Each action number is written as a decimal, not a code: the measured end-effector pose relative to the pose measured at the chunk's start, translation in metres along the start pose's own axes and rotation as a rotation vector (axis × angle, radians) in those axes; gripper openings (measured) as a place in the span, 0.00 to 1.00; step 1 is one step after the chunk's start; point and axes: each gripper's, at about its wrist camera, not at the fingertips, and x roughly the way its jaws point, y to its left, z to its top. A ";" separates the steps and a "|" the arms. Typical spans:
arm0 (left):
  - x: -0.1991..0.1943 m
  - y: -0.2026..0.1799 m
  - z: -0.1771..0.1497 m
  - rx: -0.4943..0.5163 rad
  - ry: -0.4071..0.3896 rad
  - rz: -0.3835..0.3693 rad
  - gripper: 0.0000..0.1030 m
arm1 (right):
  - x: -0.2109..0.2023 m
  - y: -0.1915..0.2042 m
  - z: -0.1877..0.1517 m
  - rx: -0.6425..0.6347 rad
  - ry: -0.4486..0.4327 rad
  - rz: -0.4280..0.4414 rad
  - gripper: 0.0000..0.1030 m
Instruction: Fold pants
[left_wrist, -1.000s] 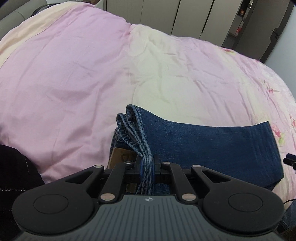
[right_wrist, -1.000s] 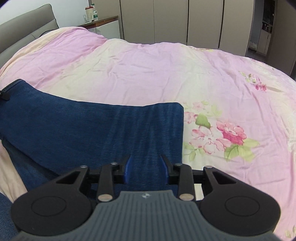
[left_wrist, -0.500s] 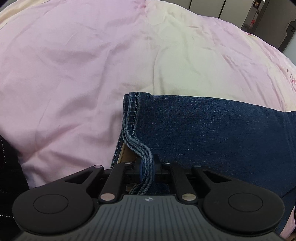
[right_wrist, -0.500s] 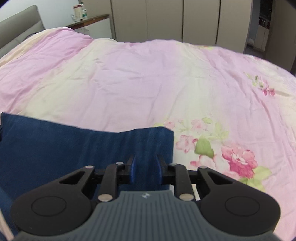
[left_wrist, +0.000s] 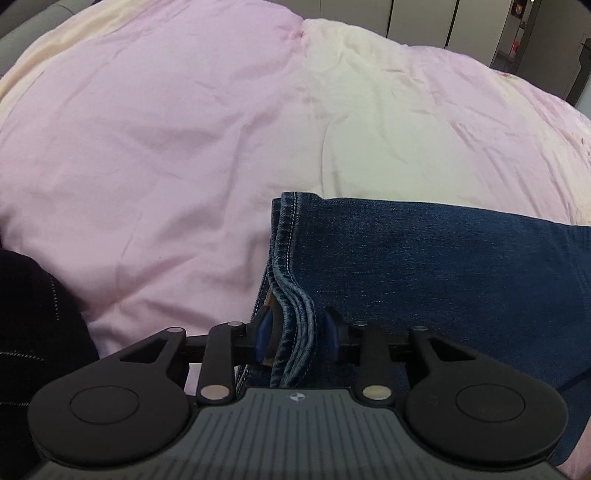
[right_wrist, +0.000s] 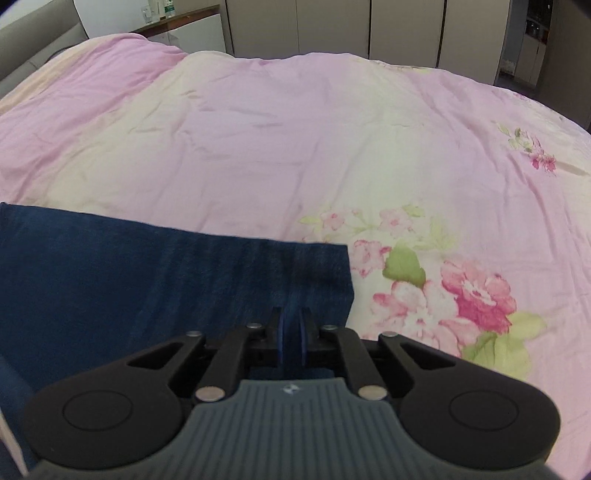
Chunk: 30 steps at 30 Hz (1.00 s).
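Note:
Dark blue jeans (left_wrist: 443, 258) lie folded on the pink bed cover (left_wrist: 166, 147). Their stitched hems bunch between the fingers of my left gripper (left_wrist: 296, 332), whose jaws stand apart with a gap on the left side of the cloth. In the right wrist view the folded denim panel (right_wrist: 147, 277) ends in a straight edge on the right. My right gripper (right_wrist: 291, 332) is nearly closed, pinching the denim near that corner.
The pink and cream quilt with a flower print (right_wrist: 476, 295) covers the bed. A black garment (left_wrist: 33, 332) lies at the left edge. Grey wardrobe doors (right_wrist: 332, 26) and a side table (right_wrist: 177, 29) stand behind the bed.
My left gripper has opened off the hems it held. My right gripper has closed on the denim. The jeans now lie lower and flatter on the bed.

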 end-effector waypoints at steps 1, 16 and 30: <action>-0.010 -0.001 -0.004 0.000 -0.018 -0.001 0.39 | -0.012 0.002 -0.009 0.006 0.002 0.015 0.03; 0.018 0.008 -0.049 -0.089 0.010 0.070 0.32 | -0.021 0.021 -0.103 0.007 0.071 0.008 0.01; -0.057 0.021 -0.084 -0.493 -0.118 -0.016 0.86 | -0.072 -0.004 -0.097 0.178 -0.012 0.080 0.49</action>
